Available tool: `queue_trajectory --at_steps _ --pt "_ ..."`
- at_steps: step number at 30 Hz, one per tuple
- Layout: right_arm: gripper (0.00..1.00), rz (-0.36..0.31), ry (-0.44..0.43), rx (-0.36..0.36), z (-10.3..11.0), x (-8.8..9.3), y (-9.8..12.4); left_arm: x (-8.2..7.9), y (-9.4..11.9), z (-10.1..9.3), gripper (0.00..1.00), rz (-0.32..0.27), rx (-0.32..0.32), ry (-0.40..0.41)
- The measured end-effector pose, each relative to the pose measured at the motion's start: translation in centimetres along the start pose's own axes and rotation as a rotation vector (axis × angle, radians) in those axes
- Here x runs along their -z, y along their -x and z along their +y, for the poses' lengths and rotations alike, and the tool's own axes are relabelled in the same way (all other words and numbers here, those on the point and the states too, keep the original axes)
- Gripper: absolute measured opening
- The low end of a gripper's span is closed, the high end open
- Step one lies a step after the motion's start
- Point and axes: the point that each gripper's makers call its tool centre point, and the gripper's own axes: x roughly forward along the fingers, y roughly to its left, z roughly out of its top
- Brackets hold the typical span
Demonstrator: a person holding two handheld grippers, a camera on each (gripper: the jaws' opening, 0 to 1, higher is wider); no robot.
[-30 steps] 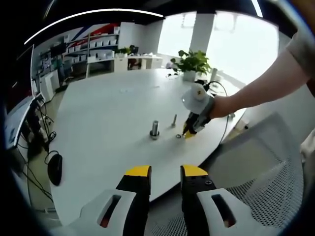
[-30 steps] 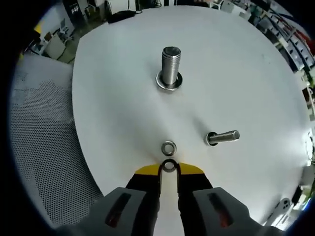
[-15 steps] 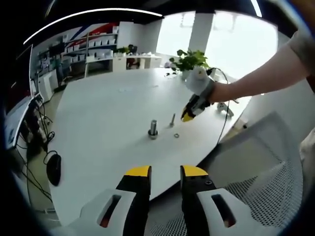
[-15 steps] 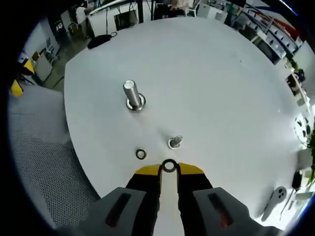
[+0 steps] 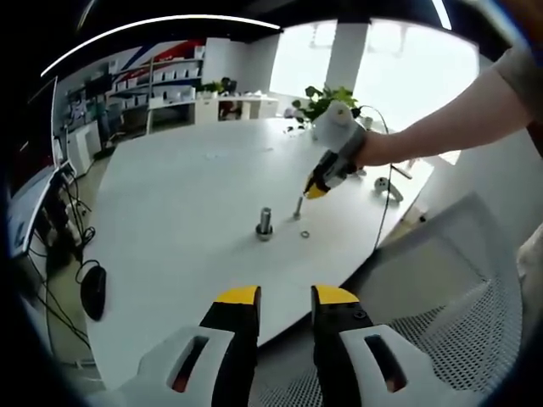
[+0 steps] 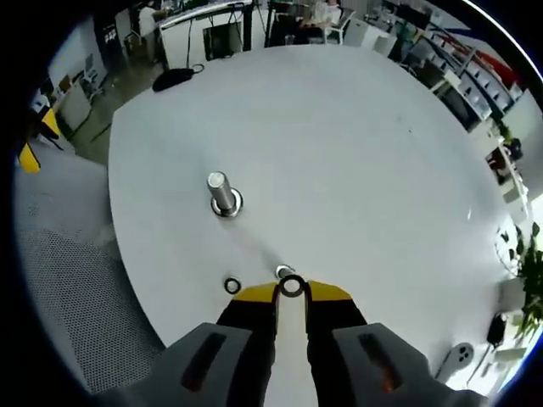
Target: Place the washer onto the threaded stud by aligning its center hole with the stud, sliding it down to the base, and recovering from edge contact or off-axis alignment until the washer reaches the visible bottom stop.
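Right claw point(image 6: 291, 291) grips washer point(image 6: 292, 286) above stud point(image 6: 284, 272) (no legible writing).

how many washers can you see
2. One washer is pinched in the right gripper just above the small stud. The other washer lies flat on the table, left of that stud.
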Motion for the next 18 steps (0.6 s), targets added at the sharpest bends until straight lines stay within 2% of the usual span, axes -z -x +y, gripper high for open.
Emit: queue_trajectory --at_steps 3,18 --pt "0.14 0.008 0.024 0.003 -0.1 -0.1 -0.2 0.0 0.0 0.0 0.21 -0.001 -0.002 -0.001" --pt "0.14 0.044 0.035 -0.019 0.0 0.0 -1.4 0.1 0.0 0.0 0.21 0.005 -0.004 -0.002"
